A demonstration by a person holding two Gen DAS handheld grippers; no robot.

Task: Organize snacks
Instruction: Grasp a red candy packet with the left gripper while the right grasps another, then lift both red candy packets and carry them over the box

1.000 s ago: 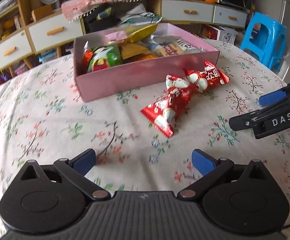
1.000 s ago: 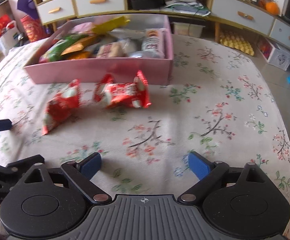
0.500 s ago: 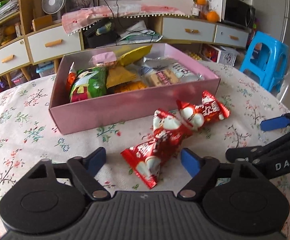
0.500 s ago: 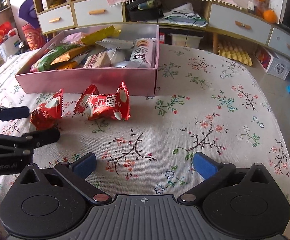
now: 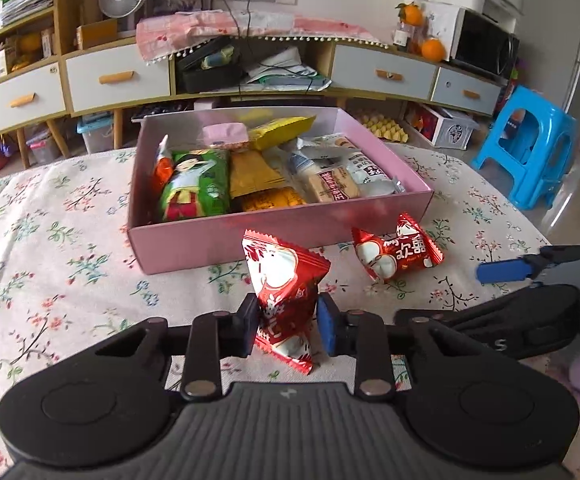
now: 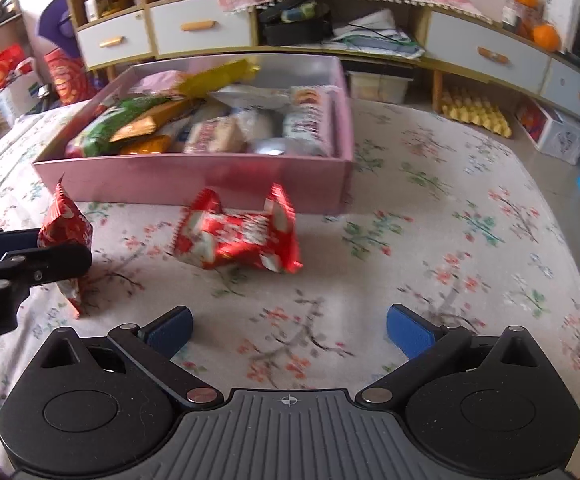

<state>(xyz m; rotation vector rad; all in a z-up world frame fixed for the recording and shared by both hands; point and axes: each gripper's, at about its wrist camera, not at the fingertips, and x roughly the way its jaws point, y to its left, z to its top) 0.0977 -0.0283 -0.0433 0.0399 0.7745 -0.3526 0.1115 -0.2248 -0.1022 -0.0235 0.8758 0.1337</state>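
Left gripper (image 5: 286, 328): pads pressed onto the lower half of a red snack packet (image 5: 284, 292), one pad on each flat face. The pinch sits low, so the upper half stands free above the pads, probably to let the packet clear the box wall when carried over.

Held packet, position: upright between the pads; in the right wrist view (image 6: 66, 236) its lower corner looks at or just above the cloth. Contact cannot be told.

Right gripper (image 6: 288, 330): fingers spread wide, nothing between them, low over the tabletop (image 6: 429, 240). It points at the second red packet (image 6: 238, 236), which lies ahead of it and slightly left, so I judge it is lining up its own pick.

Second packet, from the left gripper: ahead and to the right (image 5: 397, 256), flat on the cloth, just in front of the box wall.

Pink box (image 5: 218, 240): straight ahead of both grippers, open-topped, already packed with a green bag (image 5: 194, 188), a yellow packet (image 5: 278, 130) and biscuit packs (image 5: 333, 186). Free room looks tight; the red packets likely go on top.

Hidden: the box floor, under the snacks; the bottom edge of the held packet, behind the left gripper body.

Cut off: the right gripper in the left wrist view (image 5: 505, 272), only one blue pad and part of its body showing.

Hard to read: right wrist view is motion-blurred; print on the second packet is illegible there.
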